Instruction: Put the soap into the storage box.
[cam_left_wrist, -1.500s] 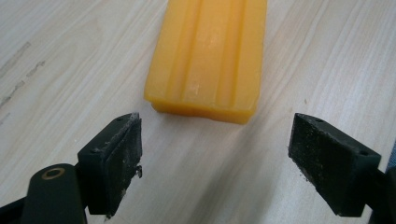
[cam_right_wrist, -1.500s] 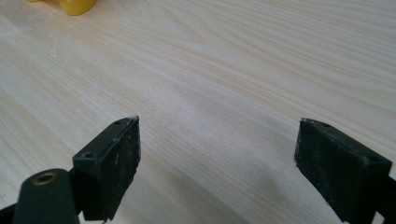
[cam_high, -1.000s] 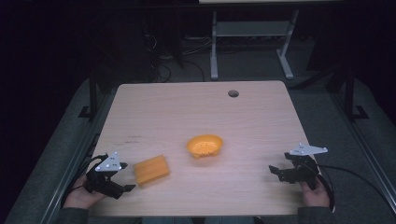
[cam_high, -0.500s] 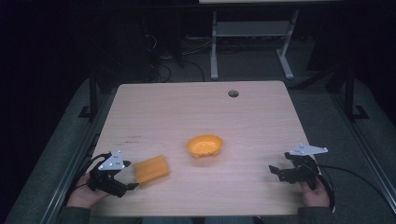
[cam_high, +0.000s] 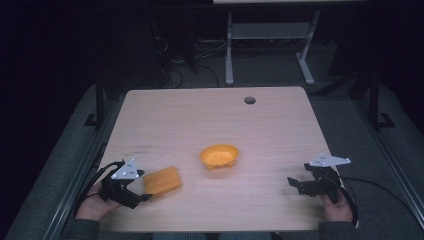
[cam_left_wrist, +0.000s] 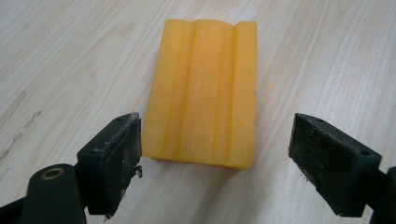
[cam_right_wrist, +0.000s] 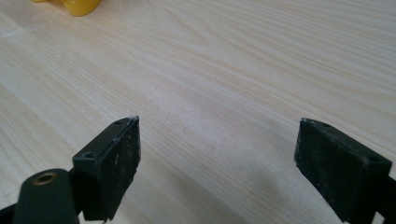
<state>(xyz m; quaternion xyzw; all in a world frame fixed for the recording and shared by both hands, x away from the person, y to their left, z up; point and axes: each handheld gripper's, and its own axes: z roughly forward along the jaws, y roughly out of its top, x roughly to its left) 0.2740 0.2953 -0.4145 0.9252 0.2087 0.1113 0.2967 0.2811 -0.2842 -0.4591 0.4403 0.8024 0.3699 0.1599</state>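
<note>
The ridged orange soap bar is seen between the spread jaws of the left gripper, at 12 o'clock, ungripped; the right gripper is held agape, with the orange bowl seen from above.

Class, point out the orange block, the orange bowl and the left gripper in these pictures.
Orange block (cam_left_wrist: 203, 91): left gripper view, middle of its ridged top face.
Orange bowl (cam_high: 219, 155): high view, its inside.
Left gripper (cam_high: 145, 195): high view, midway between its fingertips.
</note>
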